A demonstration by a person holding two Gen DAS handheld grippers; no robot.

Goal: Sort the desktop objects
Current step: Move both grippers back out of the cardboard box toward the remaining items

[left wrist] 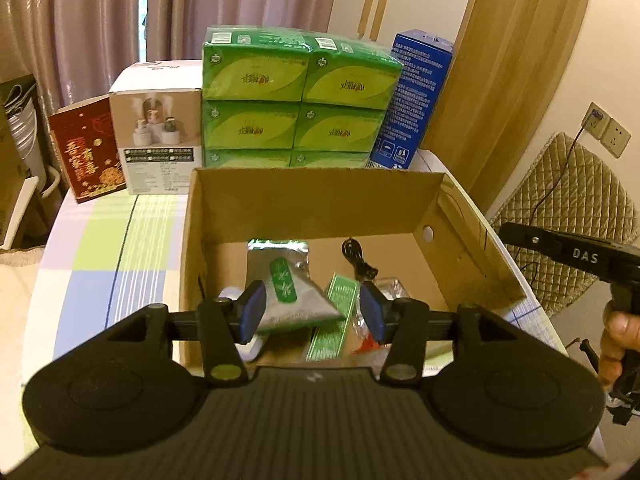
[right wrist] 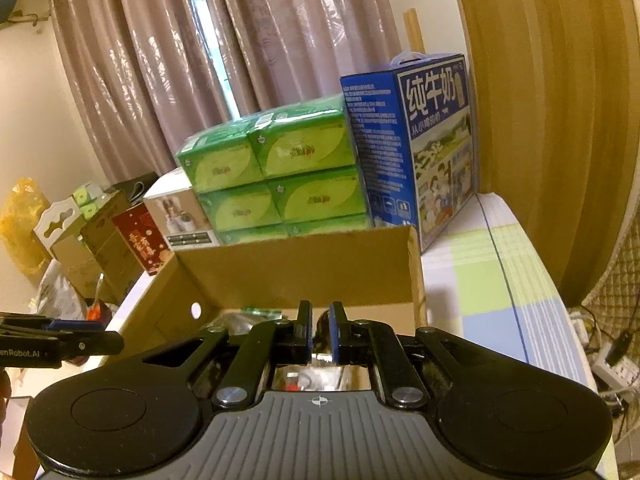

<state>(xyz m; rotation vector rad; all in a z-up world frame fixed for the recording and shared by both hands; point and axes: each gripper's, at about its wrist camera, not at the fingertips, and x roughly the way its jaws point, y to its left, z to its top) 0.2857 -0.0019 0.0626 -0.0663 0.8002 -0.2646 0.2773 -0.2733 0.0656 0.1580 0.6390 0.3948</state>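
An open cardboard box (left wrist: pixel 320 200) stands on the checked tablecloth. Inside lie a silver pouch with a green label (left wrist: pixel 288 280), a green flat packet (left wrist: pixel 334 316), a black cable (left wrist: pixel 358 264) and a clear glass item (left wrist: pixel 390 286). My left gripper (left wrist: pixel 314 310) is open above the near side of the box, its jaws wide over the pouch. My right gripper (right wrist: pixel 320 334) is nearly shut on a shiny clear object (right wrist: pixel 320 354), held over the box (right wrist: pixel 304 276) near its right side. It also shows at the right edge of the left wrist view (left wrist: pixel 568 252).
Behind the box stand a stack of green tissue packs (left wrist: pixel 296 96), a blue milk carton box (left wrist: pixel 416 100), a white appliance box (left wrist: pixel 160 136) and a red box (left wrist: pixel 90 156). A quilted chair (left wrist: pixel 568 220) stands right of the table. Cardboard boxes (right wrist: pixel 92 252) sit on the floor at left.
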